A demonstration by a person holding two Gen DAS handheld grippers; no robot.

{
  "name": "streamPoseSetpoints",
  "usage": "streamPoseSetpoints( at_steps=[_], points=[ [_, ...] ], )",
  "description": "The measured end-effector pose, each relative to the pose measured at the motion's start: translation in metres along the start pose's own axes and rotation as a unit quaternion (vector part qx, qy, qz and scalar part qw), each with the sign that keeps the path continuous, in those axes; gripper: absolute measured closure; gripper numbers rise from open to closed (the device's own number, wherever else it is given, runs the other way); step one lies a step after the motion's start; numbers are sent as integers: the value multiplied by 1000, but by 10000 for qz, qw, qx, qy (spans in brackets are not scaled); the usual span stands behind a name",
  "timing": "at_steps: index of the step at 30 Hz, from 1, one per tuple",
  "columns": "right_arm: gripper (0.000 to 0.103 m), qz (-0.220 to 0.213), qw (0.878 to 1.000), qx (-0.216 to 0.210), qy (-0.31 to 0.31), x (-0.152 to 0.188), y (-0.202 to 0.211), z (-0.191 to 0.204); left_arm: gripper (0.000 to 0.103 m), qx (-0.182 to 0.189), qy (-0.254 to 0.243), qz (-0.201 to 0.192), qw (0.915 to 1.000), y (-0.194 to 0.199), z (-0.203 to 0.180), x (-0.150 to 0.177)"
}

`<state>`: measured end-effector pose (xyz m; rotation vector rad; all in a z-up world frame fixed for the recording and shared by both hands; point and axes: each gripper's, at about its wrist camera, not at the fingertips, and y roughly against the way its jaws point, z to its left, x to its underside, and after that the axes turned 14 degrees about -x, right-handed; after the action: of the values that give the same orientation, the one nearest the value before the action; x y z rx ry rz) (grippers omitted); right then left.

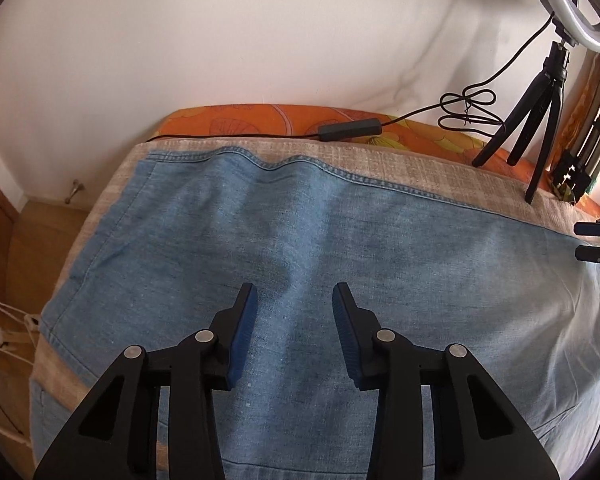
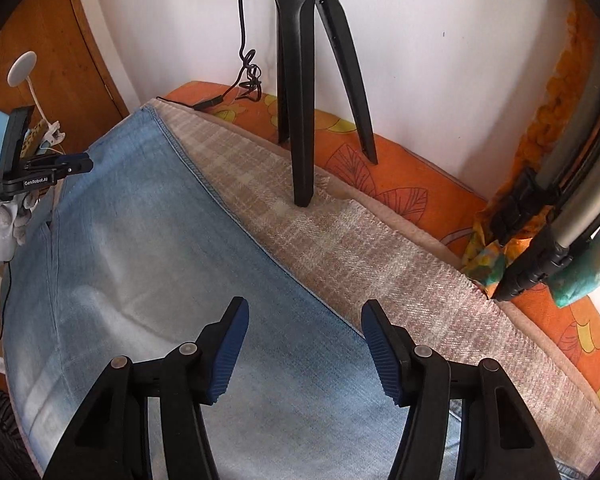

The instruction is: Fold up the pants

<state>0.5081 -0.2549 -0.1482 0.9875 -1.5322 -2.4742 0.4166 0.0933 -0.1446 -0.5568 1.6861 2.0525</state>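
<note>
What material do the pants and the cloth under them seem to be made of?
The pants look like light blue denim, faded and matte: a fine twill grain and a stitched seam run along the edge. The cloth under them seems a coarse woven textile, beige and white, with visible checked threads; the fibre cannot be told.

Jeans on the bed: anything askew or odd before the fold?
One thing: the jeans have a small ripple in the far stitched edge; elsewhere they lie flat on the plaid blanket. Both jaws open, empty.
</note>
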Motion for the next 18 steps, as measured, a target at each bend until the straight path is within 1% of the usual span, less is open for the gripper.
streamPoseSetpoints(
  at_steps=[5, 7, 9, 10, 11, 12, 14, 16, 17, 18],
  points=[
    [42, 335, 9992, 56, 207, -2, -21, 0, 66, -13, -13, 81, 10000, -15, -3, 2],
    [44, 389, 9989, 121, 241, 0, -26, 3, 66, 2, -1, 101, 9999, -18, -3, 3],
    [64, 339, 9989, 134, 285, 1, -26, 8, 66, 27, 24, 113, 9999, -21, -3, 2],
    [70, 336, 9989, 160, 271, 1, -25, 10, 66, 45, 50, 122, 9999, -22, -2, 1],
    [83, 331, 9989, 212, 247, 1, -27, 10, 66, 57, 89, 137, 9999, -23, -1, 0],
    [93, 328, 9987, 299, 240, 2, -26, 11, 66, 80, 143, 147, 9998, -22, 0, -1],
    [97, 298, 9983, 416, 268, 3, -21, 16, 63, 170, 236, 162, 9994, -20, 3, -5],
    [99, 199, 9982, 467, 311, 4, -12, 24, 51, 177, 323, 123, 9992, -16, 6, -10],
    [100, 131, 9981, 481, 355, 5, -6, 30, 48, 219, 361, 102, 9991, -13, 7, -13],
    [100, 64, 9979, 500, 399, 6, -1, 36, 42, 277, 412, 102, 9987, -11, 8, -16]
  ],
)
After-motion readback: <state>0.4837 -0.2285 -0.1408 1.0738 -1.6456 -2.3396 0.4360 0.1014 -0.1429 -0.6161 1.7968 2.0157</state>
